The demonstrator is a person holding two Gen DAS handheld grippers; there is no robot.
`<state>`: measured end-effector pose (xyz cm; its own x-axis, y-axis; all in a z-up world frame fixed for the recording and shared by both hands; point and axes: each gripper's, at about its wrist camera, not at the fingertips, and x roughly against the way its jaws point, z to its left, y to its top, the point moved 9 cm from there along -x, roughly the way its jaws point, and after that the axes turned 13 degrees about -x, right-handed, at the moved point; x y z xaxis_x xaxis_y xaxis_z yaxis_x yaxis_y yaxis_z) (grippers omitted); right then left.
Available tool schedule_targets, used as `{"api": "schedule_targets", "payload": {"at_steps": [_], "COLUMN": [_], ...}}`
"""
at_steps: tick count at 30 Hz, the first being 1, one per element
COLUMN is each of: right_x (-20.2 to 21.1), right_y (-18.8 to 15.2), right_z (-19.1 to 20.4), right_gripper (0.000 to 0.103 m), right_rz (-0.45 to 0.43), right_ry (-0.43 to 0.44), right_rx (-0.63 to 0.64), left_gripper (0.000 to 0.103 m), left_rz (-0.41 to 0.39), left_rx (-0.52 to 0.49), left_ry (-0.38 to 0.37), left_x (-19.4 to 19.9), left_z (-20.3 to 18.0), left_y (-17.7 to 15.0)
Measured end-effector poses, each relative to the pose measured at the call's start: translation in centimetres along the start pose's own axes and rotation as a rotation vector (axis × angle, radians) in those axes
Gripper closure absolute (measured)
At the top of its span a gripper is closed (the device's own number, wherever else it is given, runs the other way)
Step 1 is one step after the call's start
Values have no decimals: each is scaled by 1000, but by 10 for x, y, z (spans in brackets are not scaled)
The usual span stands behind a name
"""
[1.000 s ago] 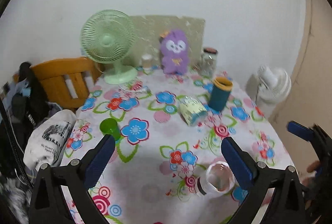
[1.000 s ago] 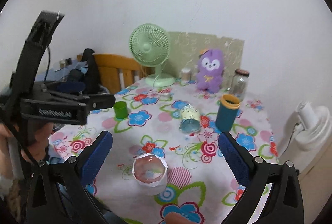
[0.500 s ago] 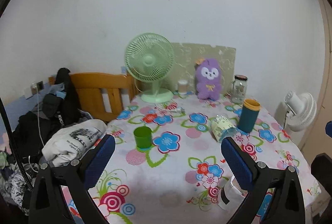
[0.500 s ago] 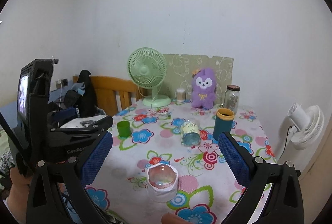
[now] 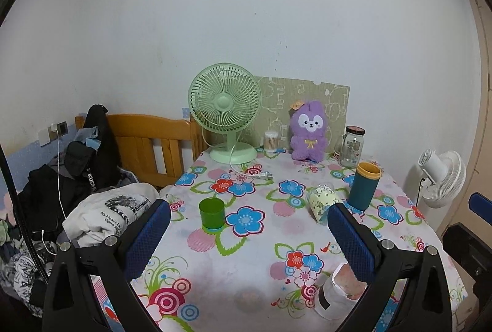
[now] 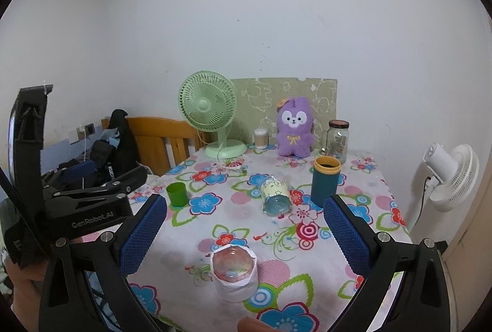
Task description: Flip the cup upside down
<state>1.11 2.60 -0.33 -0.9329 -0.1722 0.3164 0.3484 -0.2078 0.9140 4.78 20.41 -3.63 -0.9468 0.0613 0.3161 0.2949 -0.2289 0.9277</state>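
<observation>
Nearest the right gripper (image 6: 244, 202) is a white cup (image 6: 235, 279), standing mouth-up on the flowered desk (image 6: 178, 255), close to its front edge. It sits low between the right fingers, which are spread wide and hold nothing. This looks like the cup to turn over, though other cups stand further back, so that is a guess.

To do the grasp well, bring the right gripper down and forward until the pads sit on either side of the cup's wall, about halfway up. Close gently: the wall looks thin and papery and may crumple. Lift it off the cloth before rolling the wrist, then set the rim down flat, away from the desk edge.

The left gripper (image 5: 248, 206) is also wide open and empty, and it hangs apart from the white cup, which shows at the lower right of its view.

Further back stand a green cup (image 6: 176, 194), a pale cup lying on its side (image 6: 274, 196) and a tall teal cup (image 6: 326, 181). All are well clear of the turn. A fan (image 6: 207, 107) and a purple toy (image 6: 293, 126) stand by the wall.
</observation>
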Motion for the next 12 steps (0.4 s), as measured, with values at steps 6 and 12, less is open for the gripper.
{"api": "schedule_targets", "payload": {"at_steps": [6, 12], "right_x": [-3, -3], "right_y": [-3, -3], "right_z": [-4, -3], "right_gripper": [0, 0], "right_rz": [9, 5], "right_ry": [-24, -24], "right_rx": [6, 14], "left_gripper": [0, 0], "left_rz": [6, 5], "left_rx": [13, 15], "left_ry": [-6, -12], "left_x": [0, 1], "left_z": [1, -1], "left_y": [-1, -1]}}
